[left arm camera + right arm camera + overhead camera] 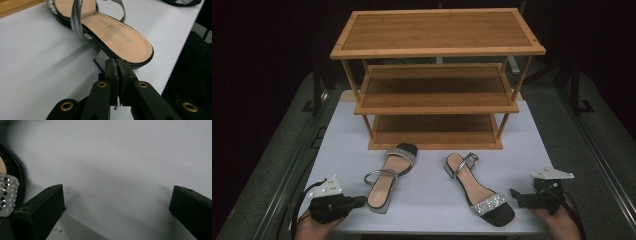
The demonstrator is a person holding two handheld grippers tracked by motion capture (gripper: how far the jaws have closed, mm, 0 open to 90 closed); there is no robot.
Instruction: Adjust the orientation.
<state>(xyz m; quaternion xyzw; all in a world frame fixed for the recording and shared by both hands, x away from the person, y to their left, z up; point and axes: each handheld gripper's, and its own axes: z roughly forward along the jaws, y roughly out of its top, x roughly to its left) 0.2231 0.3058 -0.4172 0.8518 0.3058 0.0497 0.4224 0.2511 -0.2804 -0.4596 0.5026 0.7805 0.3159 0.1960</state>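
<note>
At the near left corner of the tabletop [337, 150], the left gripper [361, 201] lies low and level in the person's left hand [312, 227], its jaws clenched together with nothing between them. In the left gripper view the two black jaws meet just in front of the heel end of the left sandal [110, 32]; whether the tips touch its sole edge I cannot tell. That sandal [389, 176] lies flat just beside the gripper, heel towards the person, its toe with a sparkly band pointing at the rack [437, 80]. A silver strap [76, 22] arches over its tan insole.

Across the tabletop, the right gripper [513, 194] rests near the front right edge in the right hand [562, 225], jaws released and wide apart. In the right gripper view they frame bare white tabletop [112, 165], and the rhinestone band [7, 195] of the right sandal [479, 190] sits just beside one jaw. That sandal lies between the two grippers, toe towards the person, heel angled at the rack.

Behind both sandals stands the three-shelf wooden rack, its lowest shelf close to the left sandal's toe.
</note>
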